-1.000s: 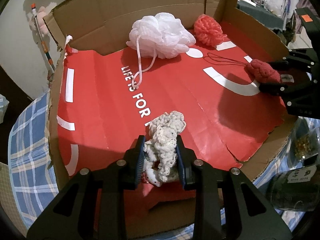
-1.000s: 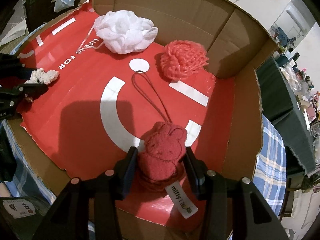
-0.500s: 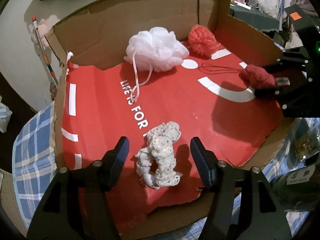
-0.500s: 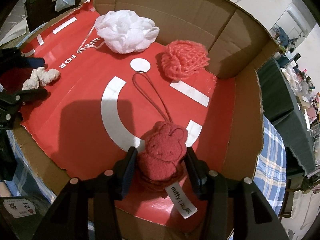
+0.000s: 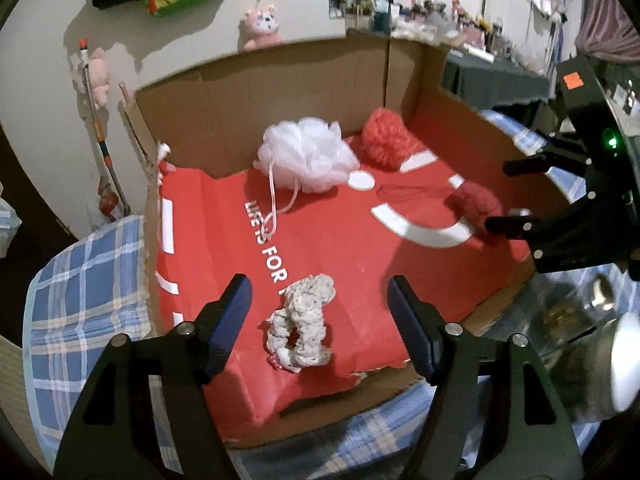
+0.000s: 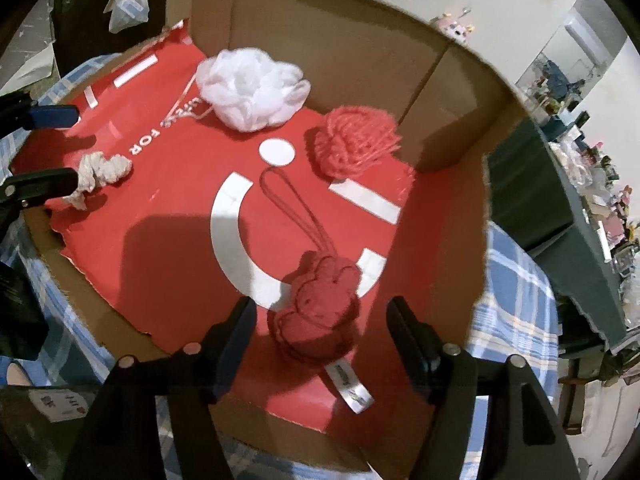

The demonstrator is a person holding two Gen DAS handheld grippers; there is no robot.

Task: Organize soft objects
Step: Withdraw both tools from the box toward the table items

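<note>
Nearest the left tool (image 5: 318, 312), a cream crocheted scrunchie (image 5: 302, 326) lies loose on the red liner (image 5: 340, 240) of the open cardboard box (image 5: 280, 92), near its front edge. The jaws of this tool have just been opening; they stand apart on either side of the scrunchie without touching it. Judged light, limp and easily crushed, it would bunch instead of slipping; a pinch across its thick middle looks the surest hold.

At the right tool (image 6: 320, 324), a dark red knitted bunny charm (image 6: 318, 310) rests on the liner between jaws that have likewise just been opening and clear it on both sides. It appears soft and light. Its body is the sound place to grip; the thin cord loop (image 6: 292, 200) trailing away from it and the white label (image 6: 352, 390) at its base may snag or drag.

Farther in, a white mesh bath puff (image 5: 306, 154) with a looped string sits against the back wall, just beside a coral yarn pom-pom (image 5: 386, 138) in the corner. Both seem very light and springy, and stand well apart from the near items.

Nothing blocks either tool. The box walls limit sideways approach. The box rests on a blue plaid cloth (image 5: 84, 280).
</note>
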